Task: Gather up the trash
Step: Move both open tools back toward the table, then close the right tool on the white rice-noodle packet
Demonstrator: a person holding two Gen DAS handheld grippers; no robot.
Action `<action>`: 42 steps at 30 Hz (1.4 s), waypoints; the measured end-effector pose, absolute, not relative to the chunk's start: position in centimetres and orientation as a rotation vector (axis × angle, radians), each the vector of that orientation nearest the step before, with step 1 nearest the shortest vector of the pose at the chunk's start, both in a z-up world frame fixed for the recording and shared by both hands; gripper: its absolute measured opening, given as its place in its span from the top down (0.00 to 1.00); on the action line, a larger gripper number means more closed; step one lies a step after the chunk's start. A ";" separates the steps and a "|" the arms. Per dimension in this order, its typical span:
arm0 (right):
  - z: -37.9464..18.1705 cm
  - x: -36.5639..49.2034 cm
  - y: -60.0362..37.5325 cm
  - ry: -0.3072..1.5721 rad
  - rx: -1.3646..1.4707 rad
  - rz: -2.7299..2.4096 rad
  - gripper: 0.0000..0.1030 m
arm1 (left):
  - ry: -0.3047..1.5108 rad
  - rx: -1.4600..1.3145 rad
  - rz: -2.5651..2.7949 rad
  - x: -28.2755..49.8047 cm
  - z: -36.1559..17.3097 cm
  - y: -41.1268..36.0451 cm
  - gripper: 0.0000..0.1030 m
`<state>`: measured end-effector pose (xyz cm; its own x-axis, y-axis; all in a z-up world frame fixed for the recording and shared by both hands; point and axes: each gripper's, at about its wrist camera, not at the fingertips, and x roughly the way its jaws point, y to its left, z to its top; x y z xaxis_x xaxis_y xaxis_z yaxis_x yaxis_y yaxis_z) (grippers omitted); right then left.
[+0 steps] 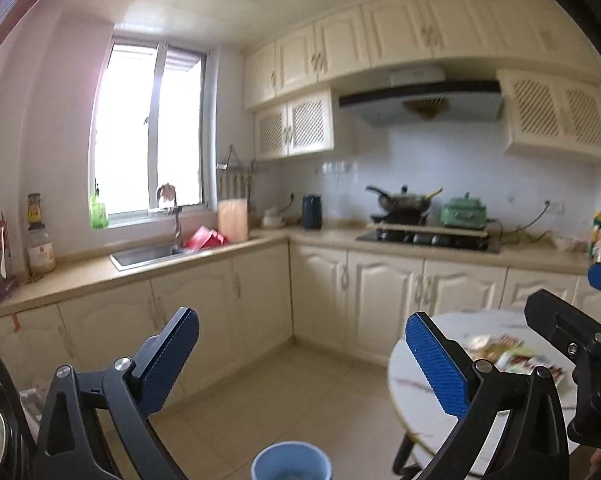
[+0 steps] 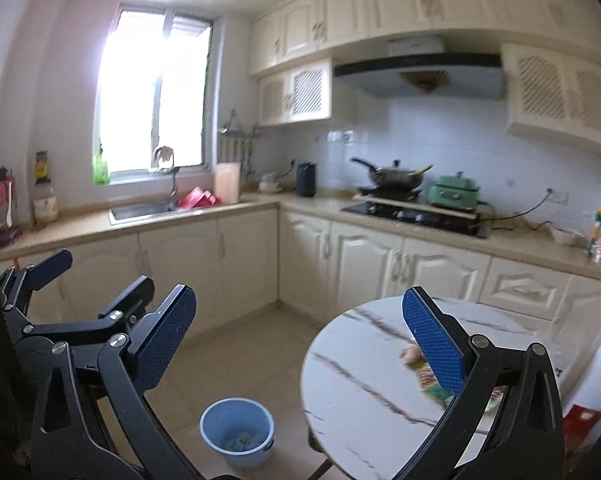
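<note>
The trash, a few crumpled snack wrappers, lay on the round marble-patterned worktop, toward its right edge. In the right wrist view the wrappers were partly hidden behind the right-hand finger of the right gripper; they sat beyond and below the fingers, not between the pads. In the left wrist view the same wrappers lay on the worktop to the right of the left gripper, outside its span.

Both grippers were spread wide with nothing between the fingers. No contact with the trash was seen at either gripper. The frames were blurred, so the wrapper print could not be read.

A light blue bucket stood on the tiled floor just left of the worktop's near edge, with some small scraps at its bottom. It appeared in the left wrist view at the lower frame edge, below the gap between the fingers.

Beyond, cream cabinets ran along two walls. A sink sat under the window, with a red item beside it. A wok stood on the hob, next to a green appliance.

The left gripper showed at the left of the right wrist view, apart from the worktop.
</note>
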<state>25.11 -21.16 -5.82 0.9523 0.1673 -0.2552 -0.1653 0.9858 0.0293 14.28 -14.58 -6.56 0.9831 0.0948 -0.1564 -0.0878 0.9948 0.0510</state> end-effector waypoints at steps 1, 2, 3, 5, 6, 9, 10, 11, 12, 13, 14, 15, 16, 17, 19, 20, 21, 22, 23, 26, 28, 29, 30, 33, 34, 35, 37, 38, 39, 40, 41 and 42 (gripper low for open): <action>-5.5 24.3 -21.9 0.247 0.014 0.155 0.00 | 0.146 0.044 0.079 13.5 -6.7 -15.3 0.01; -5.5 23.7 -22.7 0.238 0.021 0.146 0.00 | 0.131 0.042 0.068 12.9 -7.0 -16.2 0.01; -5.4 23.1 -23.3 0.229 0.026 0.136 0.00 | 0.125 0.041 0.061 12.7 -7.8 -15.4 0.01; -5.2 22.1 -24.4 0.215 0.036 0.108 0.00 | 0.111 0.043 0.044 11.5 -9.4 -13.4 0.01; -5.2 21.8 -25.0 0.211 0.037 0.097 0.00 | 0.107 0.048 0.034 9.8 -11.0 -11.4 0.01; -5.4 21.3 -26.4 0.200 0.046 0.058 0.00 | 0.098 0.061 0.010 7.3 -11.7 -9.7 0.01; -5.4 21.1 -26.9 0.197 0.051 0.049 0.00 | 0.098 0.064 0.000 7.0 -11.7 -8.9 0.01; -5.5 21.0 -27.5 0.199 0.057 0.035 0.00 | 0.092 0.063 -0.009 6.7 -12.0 -9.3 0.01; -5.6 20.9 -28.3 0.200 0.061 0.027 0.00 | 0.092 0.063 -0.014 6.3 -12.0 -8.7 0.01; -5.7 20.9 -28.8 0.201 0.064 0.018 0.00 | 0.095 0.066 -0.019 6.4 -11.9 -8.6 0.01; -6.0 20.9 -29.5 0.206 0.069 0.006 0.00 | 0.098 0.068 -0.026 6.4 -11.7 -8.7 0.01; -6.1 21.0 -30.0 0.211 0.074 -0.001 0.00 | 0.101 0.071 -0.033 6.7 -11.4 -8.7 0.01; -6.2 21.0 -30.5 0.213 0.078 -0.008 0.00 | 0.104 0.072 -0.037 7.0 -11.1 -8.6 0.01; -6.5 21.1 -31.1 0.218 0.083 -0.017 0.00 | 0.108 0.073 -0.042 7.5 -10.8 -8.9 0.01; -7.1 21.3 -32.3 0.226 0.095 -0.035 0.00 | 0.124 0.075 -0.053 8.5 -10.3 -9.1 0.01; -7.5 21.5 -33.1 0.234 0.105 -0.047 0.00 | 0.136 0.077 -0.062 9.2 -10.3 -9.3 0.01; -7.8 21.6 -33.8 0.240 0.113 -0.058 0.00 | 0.153 0.083 -0.071 10.2 -10.0 -9.7 0.01; -8.1 21.8 -34.5 0.248 0.119 -0.069 0.00 | 0.168 0.089 -0.074 11.6 -9.6 -10.2 0.01; -8.6 22.3 -35.4 0.263 0.125 -0.083 0.00 | 0.181 0.095 -0.078 12.4 -9.6 -10.5 0.01; -10.5 23.7 -37.6 0.315 0.139 -0.118 0.00 | 0.247 0.099 -0.114 15.7 -9.4 -11.8 0.01; -12.2 25.0 -39.1 0.368 0.154 -0.147 0.00 | 0.305 0.099 -0.140 18.2 -9.8 -12.6 0.01; -13.4 25.9 -40.1 0.404 0.167 -0.163 0.00 | 0.329 0.102 -0.152 19.2 -10.2 -13.0 0.01; -14.3 26.4 -40.8 0.426 0.175 -0.170 0.00 | 0.358 0.109 -0.163 20.4 -10.7 -13.4 0.01; -17.6 28.5 -43.1 0.514 0.190 -0.195 0.00 | 0.421 0.125 -0.177 23.7 -11.6 -14.6 0.01; -18.4 28.9 -43.6 0.532 0.192 -0.199 0.00 | 0.448 0.130 -0.186 24.9 -12.0 -15.0 0.01; -19.7 29.8 -44.4 0.570 0.197 -0.203 0.00 | 0.471 0.135 -0.192 25.9 -12.3 -15.3 0.01; -21.5 31.2 -45.6 0.615 0.204 -0.200 0.00 | 0.515 0.147 -0.204 28.5 -12.3 -16.6 0.01; -22.4 32.0 -46.1 0.641 0.206 -0.198 0.00 | 0.533 0.152 -0.204 29.9 -12.0 -17.3 0.01; -23.2 32.8 -46.6 0.665 0.204 -0.191 0.00 | 0.550 0.157 -0.202 31.3 -11.7 -17.9 0.01; -23.9 33.6 -46.9 0.682 0.201 -0.181 0.00 | 0.561 0.161 -0.200 32.2 -11.5 -18.2 0.01; -24.6 34.4 -47.3 0.705 0.200 -0.169 0.00 | 0.572 0.164 -0.198 33.2 -11.6 -18.3 0.01; -25.4 35.3 -47.7 0.726 0.198 -0.156 0.00 | 0.577 0.165 -0.197 33.9 -11.7 -18.4 0.01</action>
<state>35.30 -47.66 -25.37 0.7374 -0.0723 -0.6716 0.2092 0.9698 0.1253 33.87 -18.44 -11.69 0.8200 -0.1381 -0.5554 0.2301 0.9681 0.0989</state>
